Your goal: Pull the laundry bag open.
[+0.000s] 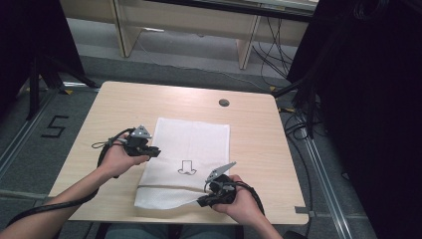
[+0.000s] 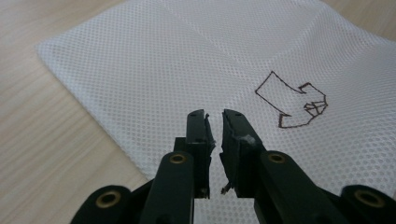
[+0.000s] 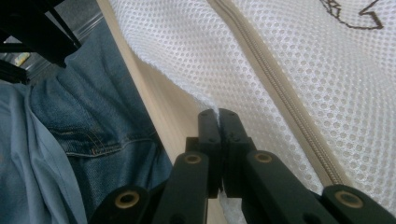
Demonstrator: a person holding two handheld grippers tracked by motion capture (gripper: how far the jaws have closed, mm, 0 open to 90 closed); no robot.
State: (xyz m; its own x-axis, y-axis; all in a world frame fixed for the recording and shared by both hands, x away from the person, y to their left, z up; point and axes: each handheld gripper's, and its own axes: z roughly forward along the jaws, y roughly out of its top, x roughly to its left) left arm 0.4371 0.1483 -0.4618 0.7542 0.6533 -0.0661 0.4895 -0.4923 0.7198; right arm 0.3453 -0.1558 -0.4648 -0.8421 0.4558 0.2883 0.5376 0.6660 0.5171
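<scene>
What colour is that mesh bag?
White mesh bag with a beige zipper; clearest in the left gripper view.

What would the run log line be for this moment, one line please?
left gripper: fingers slightly apart above mesh bag, nothing held | right gripper: shut on mesh bag near edge | zipper: closed | bag flat on table
</scene>
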